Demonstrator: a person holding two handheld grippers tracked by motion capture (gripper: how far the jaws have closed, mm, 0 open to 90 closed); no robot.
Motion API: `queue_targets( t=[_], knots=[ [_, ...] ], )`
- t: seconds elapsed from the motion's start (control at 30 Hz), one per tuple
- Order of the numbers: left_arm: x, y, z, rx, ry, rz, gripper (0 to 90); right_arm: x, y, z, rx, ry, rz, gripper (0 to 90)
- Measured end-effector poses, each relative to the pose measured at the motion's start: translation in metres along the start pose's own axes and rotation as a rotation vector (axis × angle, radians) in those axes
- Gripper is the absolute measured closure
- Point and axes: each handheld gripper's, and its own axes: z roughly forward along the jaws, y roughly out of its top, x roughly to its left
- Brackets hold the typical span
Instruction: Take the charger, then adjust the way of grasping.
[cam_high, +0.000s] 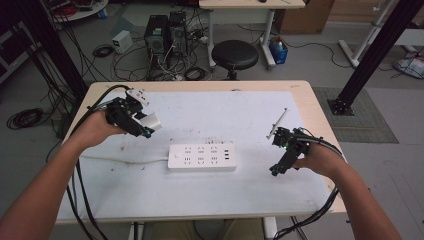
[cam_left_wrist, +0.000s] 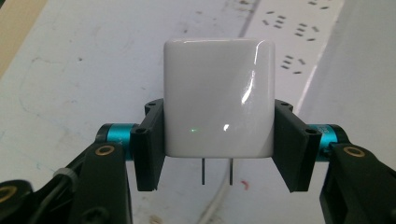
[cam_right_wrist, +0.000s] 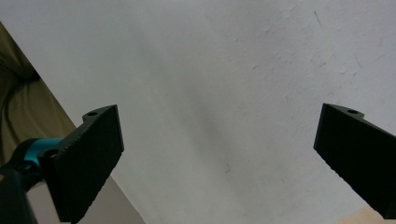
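A white plug adapter (cam_left_wrist: 218, 95) with two metal prongs pointing down sits between my left gripper's (cam_left_wrist: 218, 149) jaws, which are shut on its sides. In the high view the left gripper (cam_high: 141, 126) holds the adapter (cam_high: 151, 120) above the table's left part, up and left of the white power strip (cam_high: 202, 157). The power strip (cam_left_wrist: 299, 32) also lies beyond the adapter in the left gripper view. My right gripper (cam_high: 276, 167) hovers over the right side of the table, and its jaws (cam_right_wrist: 219, 154) stand wide apart with nothing between them.
The table carries a white mat (cam_high: 210, 195) with a wooden edge (cam_high: 320, 115) showing around it. The strip's white cable (cam_high: 125, 159) runs left across the mat. A black stool (cam_high: 235, 54), computer towers (cam_high: 165, 32) and floor cables stand beyond the table.
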Motion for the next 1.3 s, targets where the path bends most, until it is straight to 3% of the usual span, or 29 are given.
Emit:
queue_targets(
  t=[0.1,0.2,0.5,0.73,0.87,1.13,1.3],
  knots=[
    [-0.01,0.0,-0.006,-0.007,-0.008,0.009,42.5,0.001,0.0,0.002,-0.002,-0.003,-0.002,0.8],
    [-0.028,0.001,-0.014,-0.02,-0.02,0.016,42.5,0.004,-0.002,0.003,-0.013,-0.014,-0.007,0.8],
    [-0.057,0.004,-0.019,-0.011,-0.024,0.051,42.5,0.012,-0.004,0.007,-0.024,-0.019,-0.044,0.8],
    [-0.06,0.011,-0.02,-0.021,-0.027,0.08,42.5,0.01,-0.005,0.009,-0.029,-0.014,-0.032,0.8],
    [-0.062,0.017,-0.016,-0.019,-0.03,0.106,42.5,0.013,-0.008,0.014,-0.042,-0.015,0.0,0.8],
    [-0.063,0.036,-0.006,-0.037,-0.054,0.165,42.5,0.022,-0.008,0.003,-0.119,0.006,0.016,0.7],
    [-0.064,0.046,0.002,-0.06,-0.075,0.2,42.5,0.028,-0.006,-0.005,-0.182,0.043,0.024,0.7]
  ],
)
